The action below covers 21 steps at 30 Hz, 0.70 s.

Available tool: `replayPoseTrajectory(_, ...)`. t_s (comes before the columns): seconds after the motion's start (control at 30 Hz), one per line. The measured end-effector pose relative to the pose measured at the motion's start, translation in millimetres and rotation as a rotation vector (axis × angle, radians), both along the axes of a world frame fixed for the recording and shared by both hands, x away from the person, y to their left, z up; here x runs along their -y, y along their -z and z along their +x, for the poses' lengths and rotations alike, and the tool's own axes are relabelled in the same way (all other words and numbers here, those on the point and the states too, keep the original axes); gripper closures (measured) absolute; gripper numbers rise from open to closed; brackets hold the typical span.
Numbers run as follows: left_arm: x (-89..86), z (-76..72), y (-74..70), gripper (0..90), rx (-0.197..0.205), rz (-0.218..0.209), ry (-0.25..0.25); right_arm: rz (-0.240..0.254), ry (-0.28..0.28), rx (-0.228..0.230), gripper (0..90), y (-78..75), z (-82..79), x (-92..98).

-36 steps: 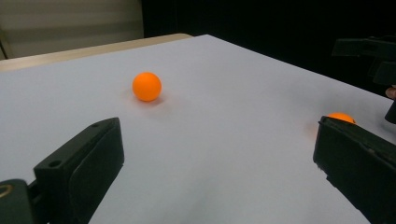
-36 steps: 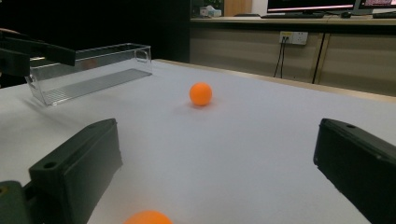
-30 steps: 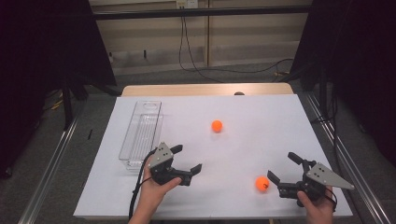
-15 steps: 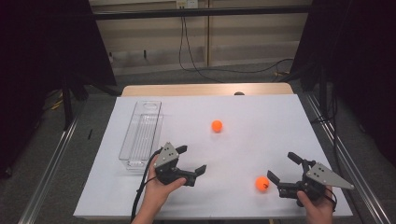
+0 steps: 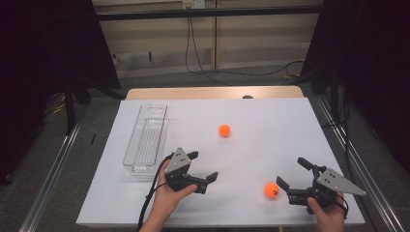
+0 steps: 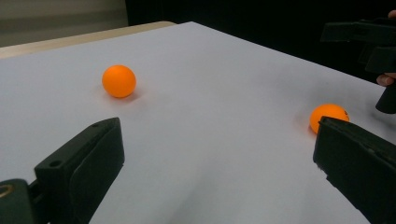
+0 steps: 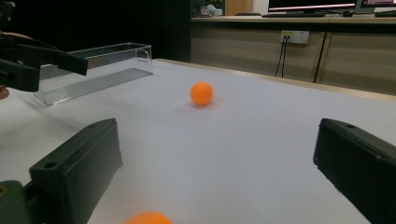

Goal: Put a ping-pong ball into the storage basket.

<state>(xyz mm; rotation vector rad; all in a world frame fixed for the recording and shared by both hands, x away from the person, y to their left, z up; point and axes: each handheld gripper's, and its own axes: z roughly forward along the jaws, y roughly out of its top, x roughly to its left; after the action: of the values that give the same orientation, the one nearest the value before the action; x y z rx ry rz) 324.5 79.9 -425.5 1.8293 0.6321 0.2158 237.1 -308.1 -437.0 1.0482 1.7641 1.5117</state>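
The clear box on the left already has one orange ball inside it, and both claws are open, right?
Not quite: the clear box holds nothing. The high view shows both orange balls on the white table, the far ball and the near ball. Both claws are open.

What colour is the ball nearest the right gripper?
Orange. The ball lies just in front of the right gripper; the high view shows it best.

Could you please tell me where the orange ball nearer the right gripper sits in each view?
High view: near ball at lower right, just left of the right gripper.
Left gripper view: at right, behind the right-hand jaw.
Right gripper view: bottom edge, between the jaws.
Shared landmark: the far ball.
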Motion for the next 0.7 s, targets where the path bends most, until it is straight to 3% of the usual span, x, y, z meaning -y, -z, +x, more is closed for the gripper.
replayPoseTrajectory(0.7, 16.2, 0.2, 1.5, 2.0, -0.012, 0.013, 0.031, -0.001, -0.001, -0.001, 0.5, 0.2, 0.6, -0.2)
